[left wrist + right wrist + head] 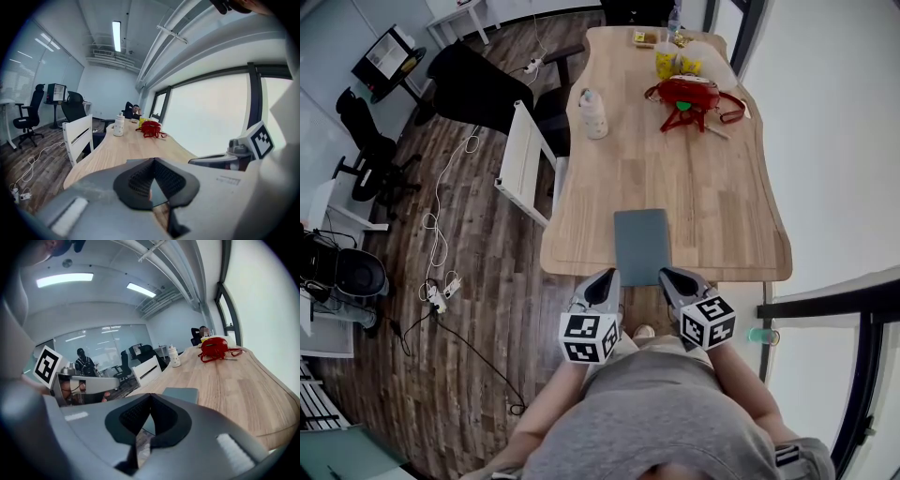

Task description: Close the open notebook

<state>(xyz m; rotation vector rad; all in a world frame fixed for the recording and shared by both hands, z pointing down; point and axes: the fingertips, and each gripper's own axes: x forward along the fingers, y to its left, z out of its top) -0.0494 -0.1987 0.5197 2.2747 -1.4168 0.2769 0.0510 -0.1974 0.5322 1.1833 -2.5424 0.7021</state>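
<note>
Fingers [139,179] of the left gripper [152,161] are pressed tip to tip with nothing gripped. Through the gap under the tips a grey sliver of the notebook [158,194] shows, just ahead. Far beyond the notebook on the table [117,150] stand a pale bottle [119,125] and a red bag [150,129]; what either holds cannot be told. In the right gripper view the right gripper [151,396] likewise has its fingers [135,417] pressed together and empty. The notebook [180,393] lies closed and flat just past them, with the bottle [174,356] and bag [215,347] well beyond it. In the head view the notebook [642,246] lies closed at the table's [712,206] near edge. The left gripper [605,281] and right gripper [675,279] hang just short of the notebook, off the table, one at each near corner. Well beyond the notebook the bottle [593,112] stands upright, the bag [689,94] has a green piece [680,106] at its near side, and yellow packets [673,64] lie behind it.
</note>
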